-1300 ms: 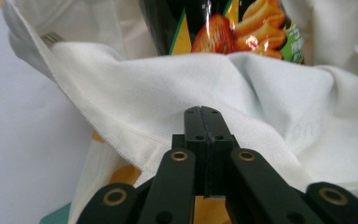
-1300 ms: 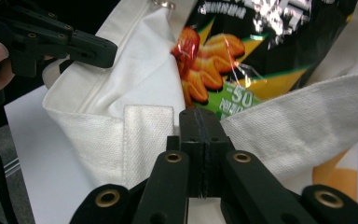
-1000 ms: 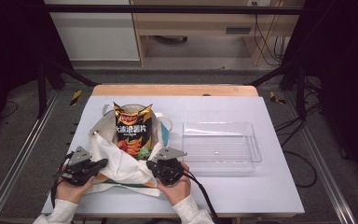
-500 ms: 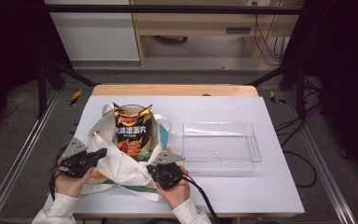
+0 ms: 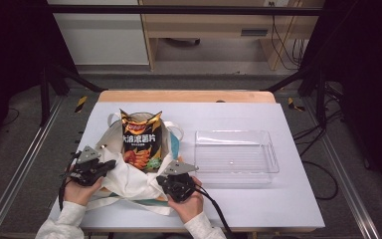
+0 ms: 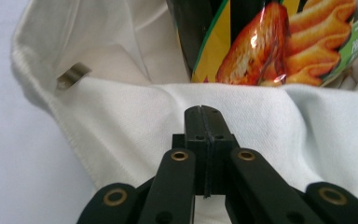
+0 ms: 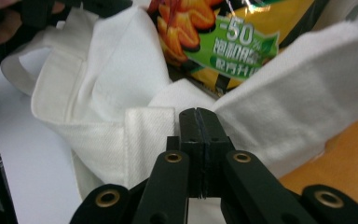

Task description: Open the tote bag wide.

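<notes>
A white cloth tote bag lies on the table with its mouth facing away from me. A black and orange chip bag stands in that mouth. My left gripper is shut on the bag's left rim, and in the left gripper view the tote bag lies under the closed jaws with the chip bag just beyond. My right gripper is shut on the right rim. The right gripper view shows the tote bag pinched by a strap seam, with the chip bag behind it.
An empty clear plastic tray sits right of the bag on the white table. Something orange and teal lies under the bag's right side. The wooden far edge borders the table.
My left gripper has moved a little forward and up with the bag's rim. The cloth now sits higher around the chip bag's base. The right gripper has barely shifted.
</notes>
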`<action>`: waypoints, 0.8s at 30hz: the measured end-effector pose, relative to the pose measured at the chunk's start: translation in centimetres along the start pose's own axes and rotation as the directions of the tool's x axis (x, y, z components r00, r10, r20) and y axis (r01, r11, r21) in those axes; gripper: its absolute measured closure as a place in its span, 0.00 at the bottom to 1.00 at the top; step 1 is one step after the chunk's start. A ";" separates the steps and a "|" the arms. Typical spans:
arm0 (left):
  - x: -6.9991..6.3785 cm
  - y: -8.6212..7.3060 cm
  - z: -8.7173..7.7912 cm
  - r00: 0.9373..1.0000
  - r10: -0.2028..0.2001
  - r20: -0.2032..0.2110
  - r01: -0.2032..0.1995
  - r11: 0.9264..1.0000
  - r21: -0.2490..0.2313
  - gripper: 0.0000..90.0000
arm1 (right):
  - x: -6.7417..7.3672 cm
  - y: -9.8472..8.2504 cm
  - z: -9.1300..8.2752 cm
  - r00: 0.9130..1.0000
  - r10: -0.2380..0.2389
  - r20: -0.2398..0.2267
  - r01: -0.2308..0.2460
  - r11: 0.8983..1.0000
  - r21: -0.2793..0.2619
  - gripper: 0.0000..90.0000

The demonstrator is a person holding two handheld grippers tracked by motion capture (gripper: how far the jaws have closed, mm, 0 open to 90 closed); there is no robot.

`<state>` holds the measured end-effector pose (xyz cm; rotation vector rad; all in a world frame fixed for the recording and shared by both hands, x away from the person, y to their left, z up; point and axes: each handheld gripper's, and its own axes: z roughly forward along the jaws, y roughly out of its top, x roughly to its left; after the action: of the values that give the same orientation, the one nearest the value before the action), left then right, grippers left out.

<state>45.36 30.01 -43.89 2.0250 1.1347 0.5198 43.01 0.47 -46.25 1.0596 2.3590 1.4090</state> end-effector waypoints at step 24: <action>-0.3 -2.4 -0.4 1.000 0.024 0.002 -0.025 0.995 0.092 1.00 | -0.4 0.1 1.1 0.987 -0.032 0.159 0.023 0.998 0.061 1.00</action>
<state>43.67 30.70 -45.46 2.1201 1.1537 0.4873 43.89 0.92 -46.84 1.1064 2.3030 1.2036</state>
